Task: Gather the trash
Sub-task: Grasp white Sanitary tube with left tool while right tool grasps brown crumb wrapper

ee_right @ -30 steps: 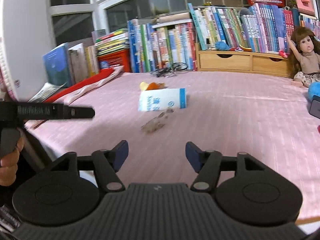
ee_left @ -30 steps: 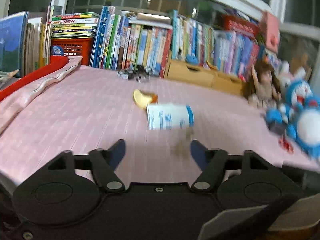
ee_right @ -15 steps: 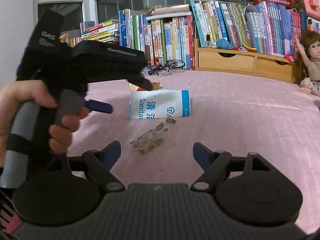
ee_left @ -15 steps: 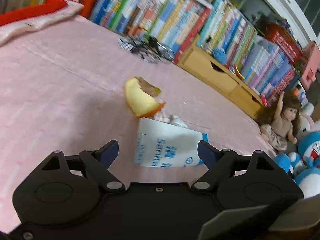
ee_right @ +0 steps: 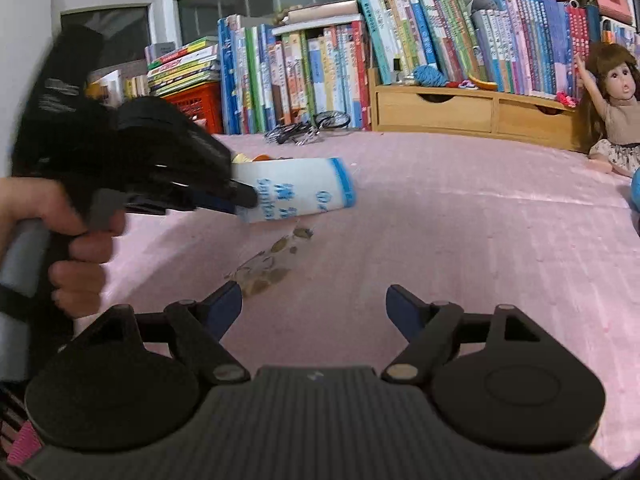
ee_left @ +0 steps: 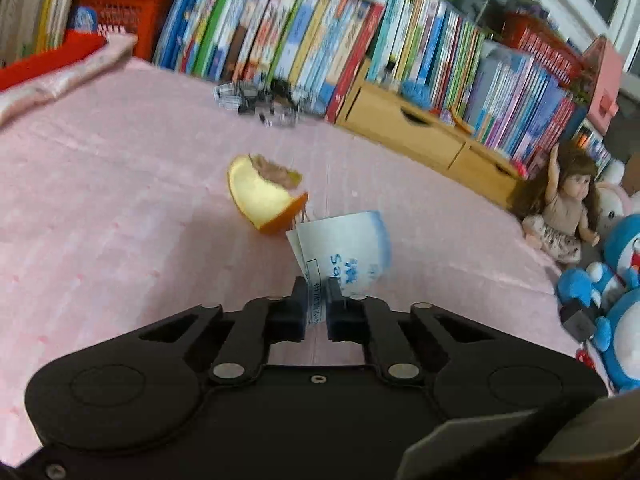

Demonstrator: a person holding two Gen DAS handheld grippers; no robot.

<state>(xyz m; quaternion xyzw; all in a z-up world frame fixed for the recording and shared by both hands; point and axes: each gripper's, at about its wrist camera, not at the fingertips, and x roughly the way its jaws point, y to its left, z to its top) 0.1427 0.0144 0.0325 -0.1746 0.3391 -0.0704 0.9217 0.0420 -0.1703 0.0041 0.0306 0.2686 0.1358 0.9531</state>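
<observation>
A white bag with a blue band and blue print [ee_left: 344, 248] hangs tilted just above the pink bed cover, with my left gripper [ee_left: 318, 300] shut on its near edge. The right wrist view shows the same bag [ee_right: 300, 190] held by the left gripper [ee_right: 244, 200] in a person's hand. Behind the bag lies a piece of orange peel [ee_left: 264, 200]. A clear wrapper with brown bits [ee_right: 264, 268] lies on the cover just ahead of my right gripper [ee_right: 314, 308], which is open and holds nothing.
The pink bed cover [ee_right: 460, 220] stretches out to the right. Rows of books [ee_right: 320, 68] and a wooden drawer box [ee_right: 472, 110] line the back. A doll [ee_right: 616, 108] and blue plush toys [ee_left: 612, 292] sit at the right. A tangle of dark wire things [ee_left: 260, 100] lies near the books.
My left gripper has gone from open around the bag to shut on its edge, and the bag has lifted and tilted. The right gripper has stayed open and edged closer to the wrapper.
</observation>
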